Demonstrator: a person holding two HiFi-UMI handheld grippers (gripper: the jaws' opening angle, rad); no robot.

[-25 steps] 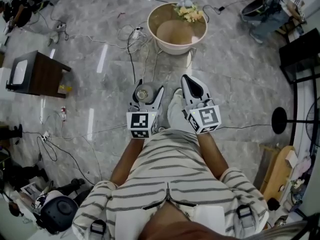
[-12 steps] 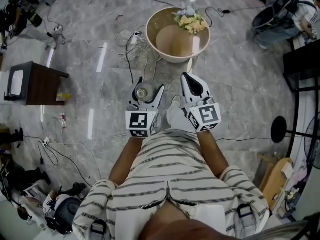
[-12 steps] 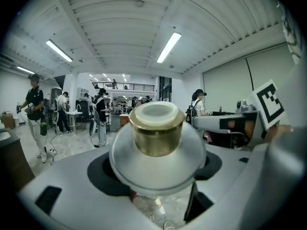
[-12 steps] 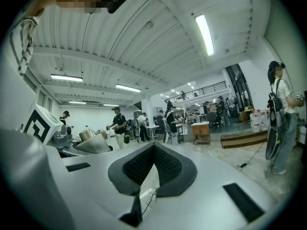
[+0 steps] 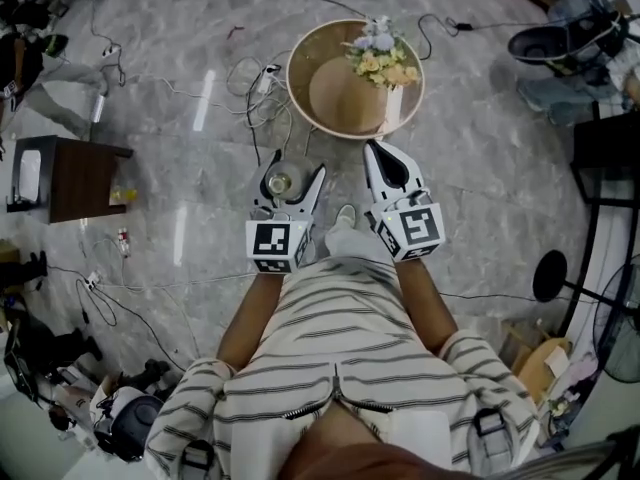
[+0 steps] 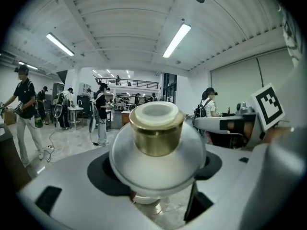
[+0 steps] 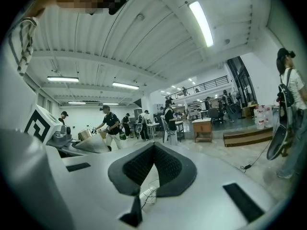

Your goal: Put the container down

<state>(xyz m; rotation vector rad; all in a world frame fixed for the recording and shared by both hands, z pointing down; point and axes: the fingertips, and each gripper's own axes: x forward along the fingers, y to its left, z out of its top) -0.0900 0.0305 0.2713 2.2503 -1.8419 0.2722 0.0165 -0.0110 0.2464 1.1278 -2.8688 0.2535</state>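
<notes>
Left gripper (image 5: 293, 169) clamps the container (image 6: 156, 143); right gripper (image 5: 384, 158) jaws together, empty. We should lower it upright, gently, onto the far table (image 5: 335, 98).

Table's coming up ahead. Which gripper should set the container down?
Left. The left gripper is shut on the container, which sits upright between its jaws, and the round table lies just ahead. The right gripper is shut and empty, so it would first need a handover.
</notes>
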